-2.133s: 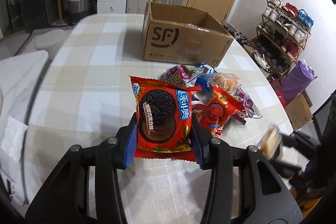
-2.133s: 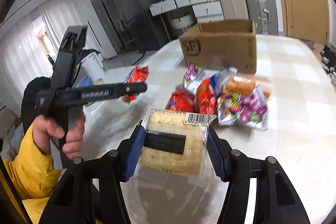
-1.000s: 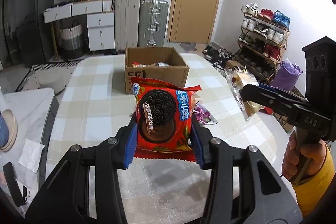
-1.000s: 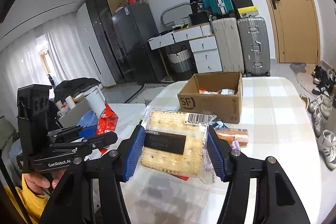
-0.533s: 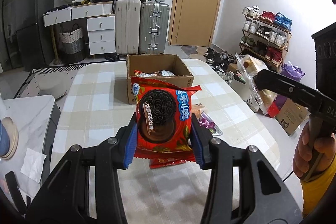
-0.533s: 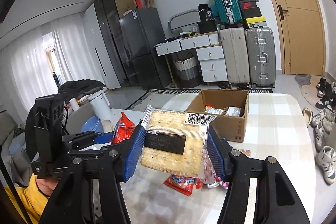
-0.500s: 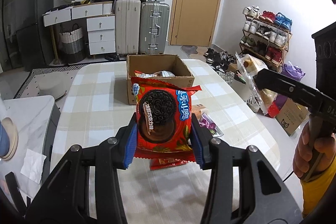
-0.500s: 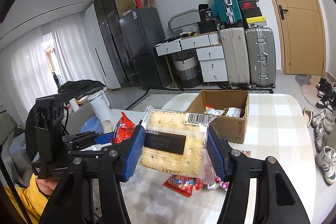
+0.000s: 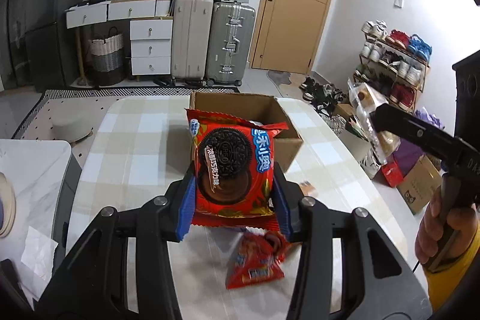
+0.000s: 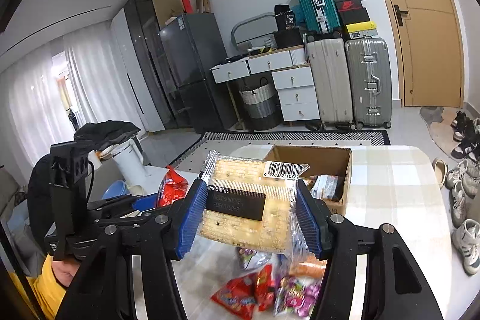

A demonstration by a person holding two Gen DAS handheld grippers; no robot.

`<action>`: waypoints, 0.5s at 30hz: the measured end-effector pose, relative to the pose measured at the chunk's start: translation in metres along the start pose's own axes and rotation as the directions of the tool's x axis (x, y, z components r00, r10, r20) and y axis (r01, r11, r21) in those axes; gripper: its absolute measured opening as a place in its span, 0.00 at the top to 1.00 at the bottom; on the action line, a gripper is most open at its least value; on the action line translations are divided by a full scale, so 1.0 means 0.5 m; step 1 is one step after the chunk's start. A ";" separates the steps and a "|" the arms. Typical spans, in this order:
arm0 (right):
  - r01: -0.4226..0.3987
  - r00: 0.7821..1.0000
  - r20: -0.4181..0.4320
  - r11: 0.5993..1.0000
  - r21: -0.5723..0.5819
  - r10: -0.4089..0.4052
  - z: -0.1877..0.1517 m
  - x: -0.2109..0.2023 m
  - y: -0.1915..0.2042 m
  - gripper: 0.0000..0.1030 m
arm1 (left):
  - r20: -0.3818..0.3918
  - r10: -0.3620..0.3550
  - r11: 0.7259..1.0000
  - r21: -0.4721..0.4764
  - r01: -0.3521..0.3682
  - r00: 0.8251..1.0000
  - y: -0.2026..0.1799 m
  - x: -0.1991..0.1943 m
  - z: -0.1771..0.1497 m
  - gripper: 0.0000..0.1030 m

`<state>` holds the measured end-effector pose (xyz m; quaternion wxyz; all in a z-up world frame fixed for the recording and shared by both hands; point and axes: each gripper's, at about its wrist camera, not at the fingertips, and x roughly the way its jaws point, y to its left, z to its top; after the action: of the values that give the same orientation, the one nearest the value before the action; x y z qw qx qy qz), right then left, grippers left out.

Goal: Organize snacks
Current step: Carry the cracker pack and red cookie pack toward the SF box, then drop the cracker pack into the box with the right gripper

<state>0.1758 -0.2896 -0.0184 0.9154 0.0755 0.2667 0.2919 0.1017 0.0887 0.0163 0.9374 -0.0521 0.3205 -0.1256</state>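
Observation:
My left gripper (image 9: 234, 200) is shut on a red Oreo packet (image 9: 232, 167), held upright above the checked table (image 9: 135, 146). Behind the packet stands an open cardboard box (image 9: 288, 137) with some snacks inside. My right gripper (image 10: 250, 213) is shut on a clear pack of yellow crackers (image 10: 249, 200) with a barcode label. In the right wrist view the cardboard box (image 10: 339, 167) lies just past the crackers, with wrapped snacks in it. From the left wrist view the right gripper (image 9: 369, 116) shows at the right, level with the box. Loose snack packets (image 10: 270, 290) lie on the table under both grippers.
A red snack packet (image 9: 255, 260) lies below my left gripper. Suitcases (image 9: 210, 41), white drawers (image 9: 150, 44) and a door stand beyond the table. A shoe rack (image 9: 396, 62) is at the right. A hand in a yellow sleeve (image 9: 444, 233) grips the right tool.
Both grippers have moved forward over the table toward the cardboard box, which now looks nearer and larger. The loose snack pile has slid lower in both views. Both grips are unchanged.

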 end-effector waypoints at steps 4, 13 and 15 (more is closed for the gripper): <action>0.007 1.000 -0.015 1.000 0.016 -0.007 0.019 0.046 -0.031 0.43 | -0.024 0.008 1.000 -0.019 -0.009 1.000 0.018 0.066 0.040 0.60; 0.026 0.999 -0.027 0.998 0.064 -0.025 0.072 0.126 -0.094 0.43 | -0.066 0.033 0.999 -0.012 -0.034 0.997 0.034 0.186 0.116 0.60; 0.027 0.999 -0.034 0.997 0.072 -0.025 0.079 0.143 -0.106 0.43 | -0.076 0.036 0.999 -0.007 -0.037 0.996 0.033 0.211 0.130 0.60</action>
<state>0.2724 -0.2910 -0.0323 0.9113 0.1005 0.2930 0.2714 0.2258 0.0776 0.0026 0.9265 -0.0455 0.3574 -0.1091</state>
